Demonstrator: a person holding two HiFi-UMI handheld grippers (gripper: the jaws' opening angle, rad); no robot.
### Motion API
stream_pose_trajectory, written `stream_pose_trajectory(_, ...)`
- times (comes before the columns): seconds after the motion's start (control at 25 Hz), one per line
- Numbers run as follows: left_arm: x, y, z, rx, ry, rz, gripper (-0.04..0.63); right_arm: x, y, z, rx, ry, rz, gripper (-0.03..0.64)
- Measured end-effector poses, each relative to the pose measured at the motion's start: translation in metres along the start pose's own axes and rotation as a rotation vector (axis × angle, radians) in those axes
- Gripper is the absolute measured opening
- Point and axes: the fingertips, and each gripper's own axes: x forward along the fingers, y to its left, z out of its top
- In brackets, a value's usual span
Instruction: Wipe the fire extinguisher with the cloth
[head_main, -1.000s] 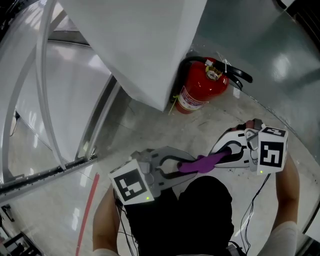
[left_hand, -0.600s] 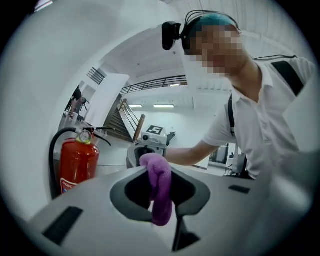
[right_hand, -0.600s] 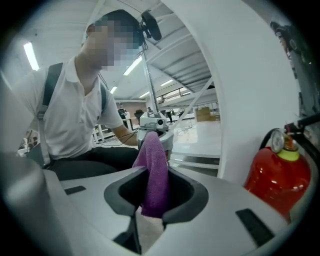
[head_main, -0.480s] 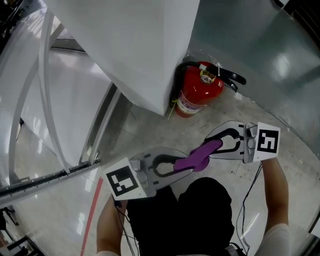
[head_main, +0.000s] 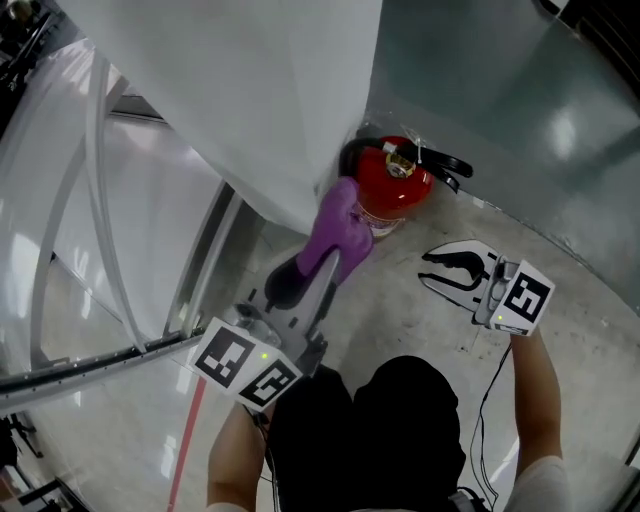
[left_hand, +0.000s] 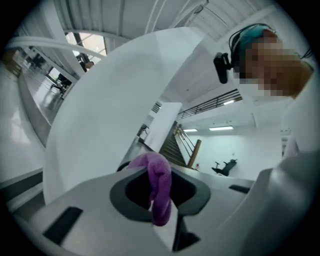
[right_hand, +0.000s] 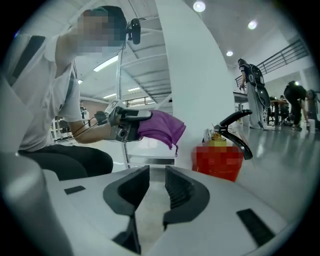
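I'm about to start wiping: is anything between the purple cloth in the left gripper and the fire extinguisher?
Nothing visible does. The cloth, clamped in the left gripper, hangs just short of the fire extinguisher, and the right gripper view shows only open air between them. The white column stands close alongside, not between.

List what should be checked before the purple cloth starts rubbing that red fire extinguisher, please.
1. The cloth is pinched in the left gripper: ok, jaws shut on it.
2. The cloth touches the fire extinguisher: not ok; the right gripper view shows a gap between them.
3. The fire extinguisher stands upright: ok.
4. The right gripper is out of the way: ok; it is empty, off to the side, its jaws having just closed a little.
5. There is room beside the white column: cannot tell.
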Motion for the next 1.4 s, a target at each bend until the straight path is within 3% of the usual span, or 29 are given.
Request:
stream_pose_trajectory(0.12,0.011,0.008,0.008,0.044,-0.019,0.126,0.067,-0.002,0.011,-0.004,0.026,-0.024,-0.023,0.098)
stream_pose_trajectory(0.24,0.03,0.015,-0.001,0.264,0.058,0.231,0.067,-0.007,0.02,-0.012,0.062,-0.051,-0.043,0.087)
stream_pose_trajectory(0.32,0.044,0.019,-0.013,0.389,0.118,0.26,0.067,-0.011,0.026,-0.022,0.083,-0.042,-0.054,0.084)
stream_pose_trajectory(0.44,0.061,0.029,-0.034,0.463,0.183,0.27,0.067,-0.016,0.032,-0.035,0.104,-0.032,-0.071,0.08)
stream_pose_trajectory(0.56,0.073,0.043,-0.062,0.469,0.239,0.276,0.067,-0.023,0.037,-0.046,0.131,-0.024,-0.082,0.077)
stream_pose_trajectory(0.72,0.081,0.056,-0.087,0.388,0.263,0.264,0.067,-0.026,0.034,-0.051,0.168,-0.053,-0.125,0.075)
stream_pose_trajectory(0.88,0.09,0.058,-0.096,0.367,0.251,0.249,0.067,-0.026,0.017,-0.044,0.198,-0.119,-0.254,0.064)
stream_pose_trajectory(1.2,0.099,0.062,-0.109,0.345,0.229,0.265,0.066,-0.011,-0.044,-0.026,0.349,-0.235,-0.598,0.026)
stream_pose_trajectory(1.28,0.1,0.062,-0.112,0.347,0.223,0.268,0.067,-0.004,-0.055,-0.022,0.349,-0.228,-0.647,0.014)
stream_pose_trajectory(1.4,0.103,0.062,-0.119,0.368,0.237,0.257,0.066,0.008,-0.059,-0.015,0.349,-0.221,-0.648,0.014)
